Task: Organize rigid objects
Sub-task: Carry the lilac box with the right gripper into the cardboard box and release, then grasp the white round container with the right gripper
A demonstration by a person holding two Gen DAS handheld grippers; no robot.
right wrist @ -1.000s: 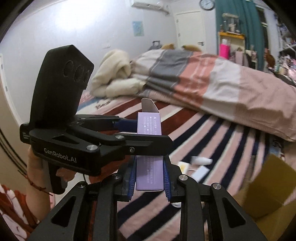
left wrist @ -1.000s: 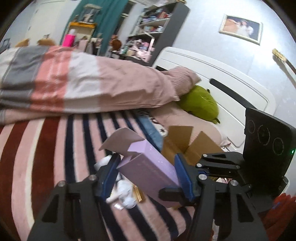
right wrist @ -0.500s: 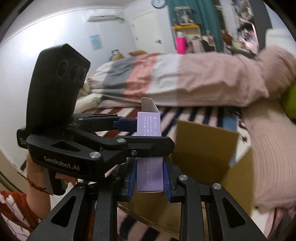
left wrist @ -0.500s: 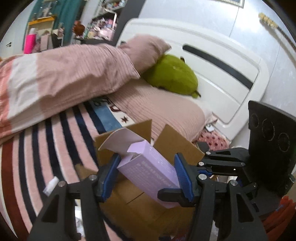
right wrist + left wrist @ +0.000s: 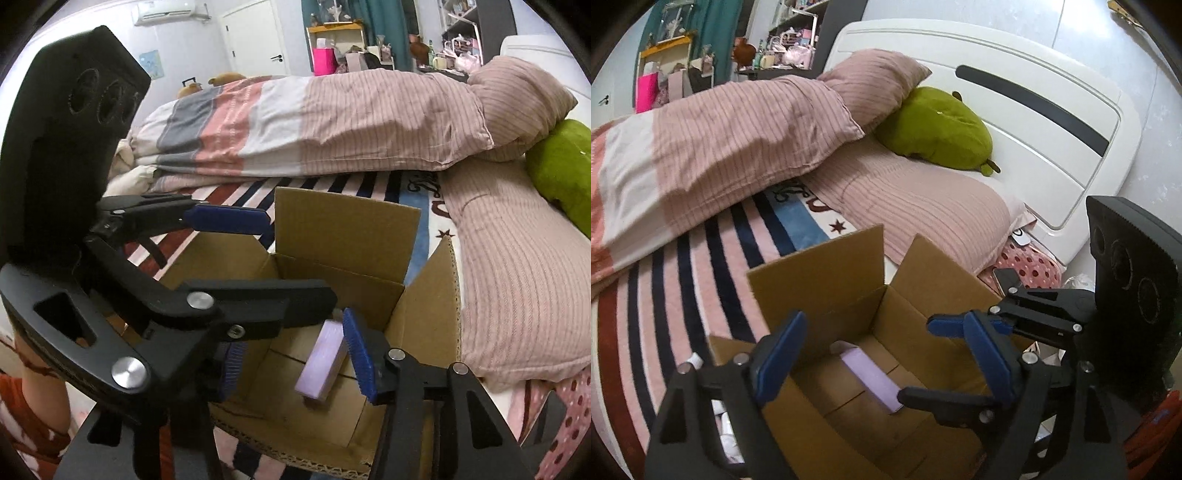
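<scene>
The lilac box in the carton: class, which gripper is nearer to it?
Right. The right gripper straddles the lilac box, one pad almost touching; the left gripper hangs open higher above the carton.

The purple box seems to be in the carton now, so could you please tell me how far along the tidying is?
Done: the purple box lies inside the cardboard carton. In hand: nothing; the left gripper and right gripper are both open above it. Left: small white items on the striped blanket beside the carton.

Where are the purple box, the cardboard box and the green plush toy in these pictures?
purple box (image 5: pixel 870 378), left wrist view, on its long top face.
cardboard box (image 5: pixel 347 230), right wrist view, on its upright rear flap.
green plush toy (image 5: pixel 938 127), left wrist view, on the middle of its body.
</scene>
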